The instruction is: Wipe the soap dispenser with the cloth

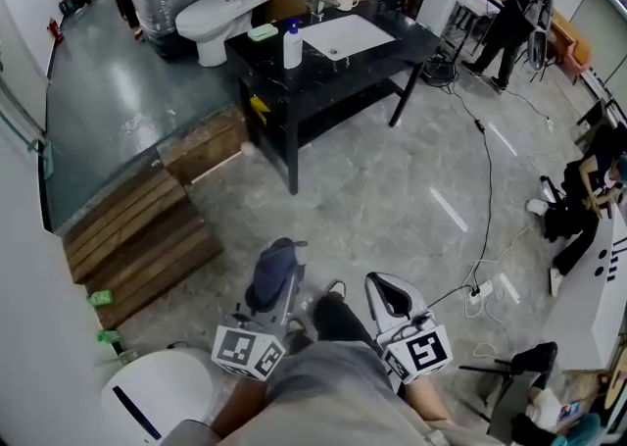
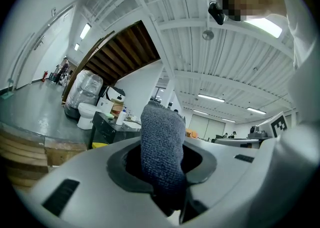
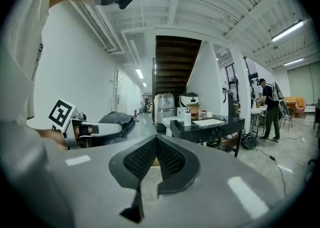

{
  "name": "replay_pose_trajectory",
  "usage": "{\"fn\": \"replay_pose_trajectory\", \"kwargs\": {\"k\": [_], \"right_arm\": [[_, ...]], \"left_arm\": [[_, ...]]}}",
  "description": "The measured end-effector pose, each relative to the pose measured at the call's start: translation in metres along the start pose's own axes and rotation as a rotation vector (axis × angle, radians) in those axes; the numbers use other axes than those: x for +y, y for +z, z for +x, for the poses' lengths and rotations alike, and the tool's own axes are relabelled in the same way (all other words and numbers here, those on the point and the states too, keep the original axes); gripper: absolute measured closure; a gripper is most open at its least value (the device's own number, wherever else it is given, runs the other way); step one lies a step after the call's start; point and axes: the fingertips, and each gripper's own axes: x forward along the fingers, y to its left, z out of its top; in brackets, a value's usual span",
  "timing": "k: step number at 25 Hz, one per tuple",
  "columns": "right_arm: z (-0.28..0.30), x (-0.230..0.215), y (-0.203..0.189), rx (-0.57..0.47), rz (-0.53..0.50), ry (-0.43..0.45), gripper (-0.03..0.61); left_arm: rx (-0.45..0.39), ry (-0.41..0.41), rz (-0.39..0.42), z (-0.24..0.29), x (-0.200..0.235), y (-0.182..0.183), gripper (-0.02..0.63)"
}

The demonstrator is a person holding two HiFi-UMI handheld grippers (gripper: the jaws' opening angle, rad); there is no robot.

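One soap dispenser (image 1: 292, 46): upright | cloth (image 1: 274, 273): lengthwise in left gripper (image 2: 162, 166), pointing forward

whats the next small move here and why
Probably walk toward the black table: the soap dispenser stands there beside the sink, well beyond both grippers, while the left gripper is shut on the cloth and the right gripper is shut, empty.

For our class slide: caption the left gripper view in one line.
Left hand-held gripper shut on a grey cloth; soap dispenser on a counter ahead.
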Motion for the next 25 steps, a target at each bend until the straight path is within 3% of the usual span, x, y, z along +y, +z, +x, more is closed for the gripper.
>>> {"fn": "replay_pose_trajectory", "kwargs": {"k": [11,25], "right_arm": [[0.051,-0.048,-0.005,0.009,0.041,0.036,0.578],[0.139,-0.208,0.003,0.004,0.113,-0.039,0.578]], "left_arm": [[0.051,0.030,-0.004,0.060,0.026,-0.003,0.492],[0.106,0.026,-0.006,0.214,0.054,0.007,0.492]]}}
